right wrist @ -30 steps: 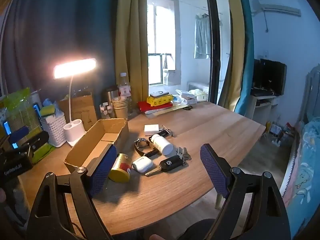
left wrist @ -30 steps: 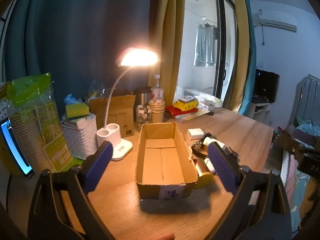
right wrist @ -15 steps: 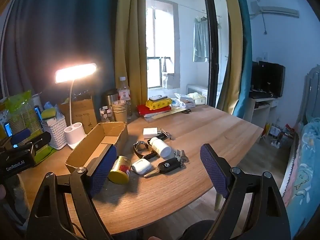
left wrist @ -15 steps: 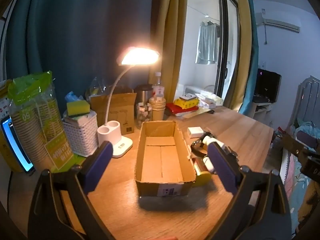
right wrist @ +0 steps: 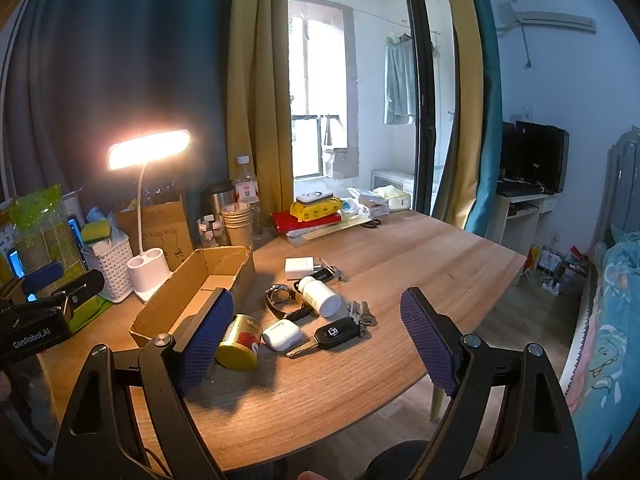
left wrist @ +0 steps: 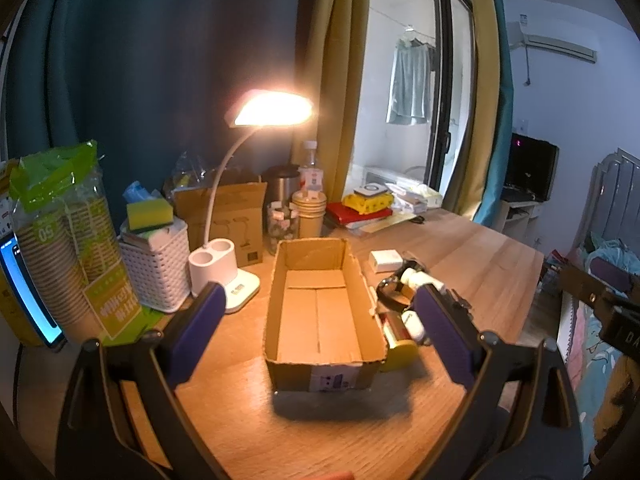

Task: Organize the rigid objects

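The cardboard box (left wrist: 322, 316) lies open and empty on the wooden table (right wrist: 420, 256), and the loose items lie in a cluster just beside its right wall. Nearest the box is a yellow tin (right wrist: 239, 342) on its side; it looks stiff but smooth and likely to roll, so a grip across its round body seems best. Beside the tin is a white earbud case (right wrist: 282, 334), probably light and slick. Further from the box lie a car key (right wrist: 335, 333) with attached keys, a watch (right wrist: 282, 298), a white pill bottle (right wrist: 320, 295) and a white charger (right wrist: 300, 266). The left gripper (left wrist: 320, 328) and right gripper (right wrist: 316, 340) both hover with fingers spread wide, holding nothing.
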Tool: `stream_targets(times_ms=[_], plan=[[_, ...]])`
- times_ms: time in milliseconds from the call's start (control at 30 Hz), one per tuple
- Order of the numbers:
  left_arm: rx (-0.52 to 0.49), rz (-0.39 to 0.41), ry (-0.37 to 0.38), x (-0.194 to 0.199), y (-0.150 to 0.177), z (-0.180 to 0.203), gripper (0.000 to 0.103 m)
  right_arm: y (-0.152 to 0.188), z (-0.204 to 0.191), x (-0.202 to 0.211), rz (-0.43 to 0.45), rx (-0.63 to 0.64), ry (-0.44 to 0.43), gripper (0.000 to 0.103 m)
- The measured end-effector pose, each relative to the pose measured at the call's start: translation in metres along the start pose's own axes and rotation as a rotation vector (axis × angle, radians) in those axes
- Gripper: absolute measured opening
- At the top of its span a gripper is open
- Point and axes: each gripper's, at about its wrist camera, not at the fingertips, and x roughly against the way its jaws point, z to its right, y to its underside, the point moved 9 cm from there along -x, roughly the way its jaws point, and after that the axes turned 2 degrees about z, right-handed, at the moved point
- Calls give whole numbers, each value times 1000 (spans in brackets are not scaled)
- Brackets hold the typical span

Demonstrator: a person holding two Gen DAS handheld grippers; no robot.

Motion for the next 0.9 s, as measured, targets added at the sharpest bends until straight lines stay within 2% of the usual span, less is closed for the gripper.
stream_targets(times_ms=[433, 900], plan=[[14, 10, 47, 1, -3, 0, 96, 1, 1, 0, 0, 0, -8, 88], [2, 24, 32, 2, -4, 3, 96, 0, 4, -6, -6, -8, -14, 88]])
